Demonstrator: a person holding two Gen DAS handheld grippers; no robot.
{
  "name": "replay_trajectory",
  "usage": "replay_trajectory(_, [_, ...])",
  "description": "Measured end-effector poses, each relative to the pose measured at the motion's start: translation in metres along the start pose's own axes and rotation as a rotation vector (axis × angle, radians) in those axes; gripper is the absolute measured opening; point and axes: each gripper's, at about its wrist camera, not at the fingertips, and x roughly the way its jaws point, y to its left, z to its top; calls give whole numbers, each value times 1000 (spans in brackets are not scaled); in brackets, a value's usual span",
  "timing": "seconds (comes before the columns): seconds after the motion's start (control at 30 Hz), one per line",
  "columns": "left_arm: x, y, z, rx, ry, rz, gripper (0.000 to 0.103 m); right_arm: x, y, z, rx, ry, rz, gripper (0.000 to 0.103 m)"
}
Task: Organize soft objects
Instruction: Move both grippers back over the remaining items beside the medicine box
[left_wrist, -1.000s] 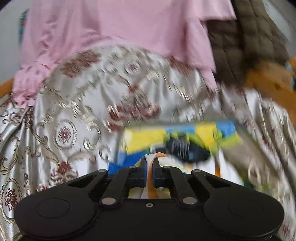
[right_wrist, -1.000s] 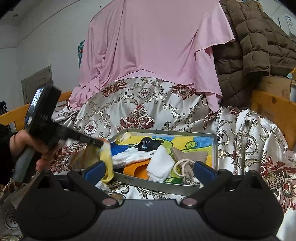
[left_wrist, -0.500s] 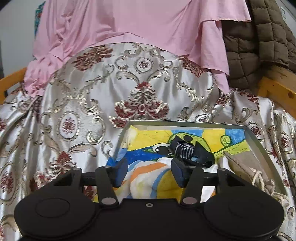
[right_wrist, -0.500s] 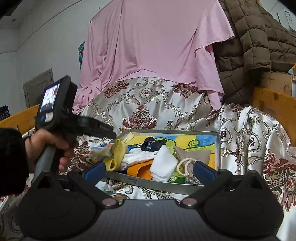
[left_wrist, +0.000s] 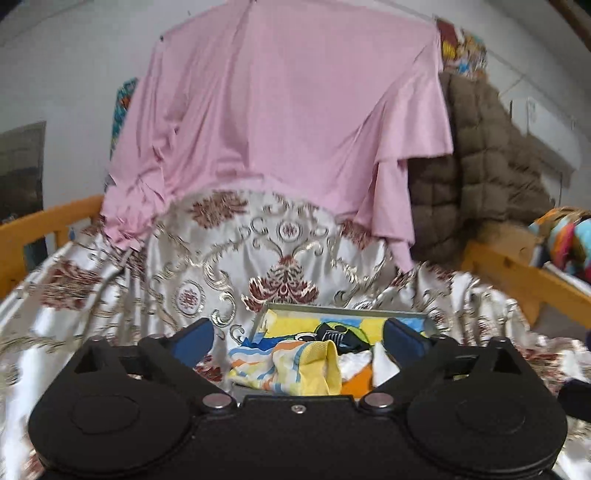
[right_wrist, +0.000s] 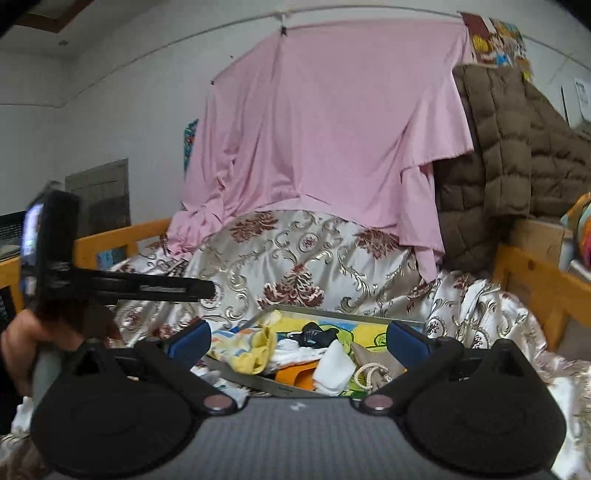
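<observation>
A metal tray with a bright picture on its floor rests on the patterned satin bedspread. A yellow striped cloth is draped over the tray's near left corner, also visible as the cloth. Beside it lie a black item, a white cloth, an orange piece and a beige drawstring bag. My left gripper hovers short of the tray, jaws opening wide, with nothing pressed between them. My right gripper is open and empty in front of the tray.
A pink sheet hangs behind the bedspread, with a brown quilted jacket to its right. Wooden bed rails run along both sides. A hand holds the left gripper's handle at the left of the right wrist view.
The left gripper's jaws went from shut on the striped cloth to wide open, leaving the cloth on the tray, and it pulled back and up. The right gripper also drew back and rose.
</observation>
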Motion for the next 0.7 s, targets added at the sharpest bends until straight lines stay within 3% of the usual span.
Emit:
replay_trajectory(0.13, [-68, 6, -11, -15, -26, 9, 102, -36, 16, 4, -1, -5, -11, 103])
replay_trajectory(0.37, [-154, 19, -48, -19, 2, 49, 102, -91, 40, -6, 11, -12, -18, 103])
replay_trajectory(0.7, [-188, 37, -108, -38, 202, 103, 102, -123, 70, -64, 31, 88, -6, 103])
